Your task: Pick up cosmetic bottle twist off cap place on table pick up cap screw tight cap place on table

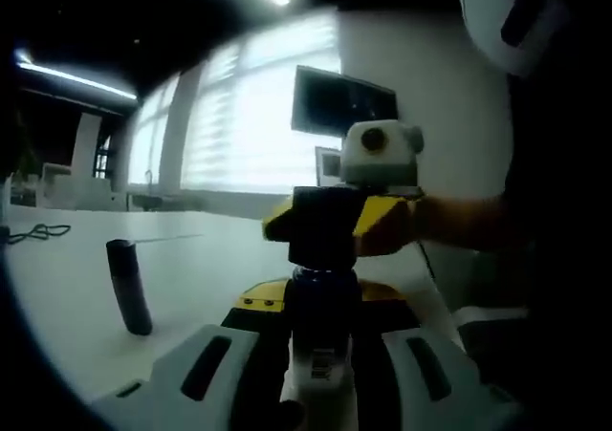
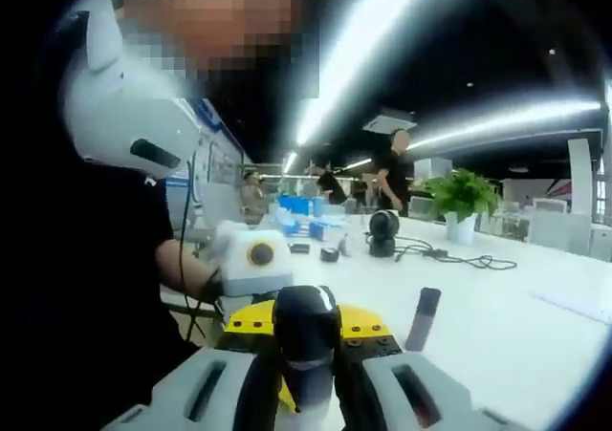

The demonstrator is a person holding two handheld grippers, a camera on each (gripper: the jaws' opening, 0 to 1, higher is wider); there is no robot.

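Cosmetic bottle (image 1: 320,355) stands upright between the left gripper (image 1: 320,369) and its two pale jaws in the left gripper view; the jaws are pressed against its light body, keeping it steady. At the bottle's dark top, the right gripper (image 1: 330,223), yellow and black, comes in from the right and closes on the cap (image 1: 320,283). This pairing looks chosen so one tool anchors the bottle while the other turns the cap; whether the cap is being loosened or tightened cannot be told. To the left, a separate dark cylinder (image 1: 127,286) stands alone on the white table (image 1: 191,269), well apart from the bottle. A black cable (image 1: 38,231) lies far off at the table's left edge.

In the right gripper view, the right gripper (image 2: 306,374) rises from the bottom with its jaws clamped on the dark rounded cap (image 2: 306,331). Just behind the cap sits the yellow front of the left gripper (image 2: 287,326), held by the person's hand (image 2: 196,278), gripping the bottle from the opposite side. The dark cylinder (image 2: 423,318) stands on the table (image 2: 516,326) to the right, near but not touching. Farther back are a green potted plant (image 2: 461,202), a round black device (image 2: 383,232), and people standing in the room.
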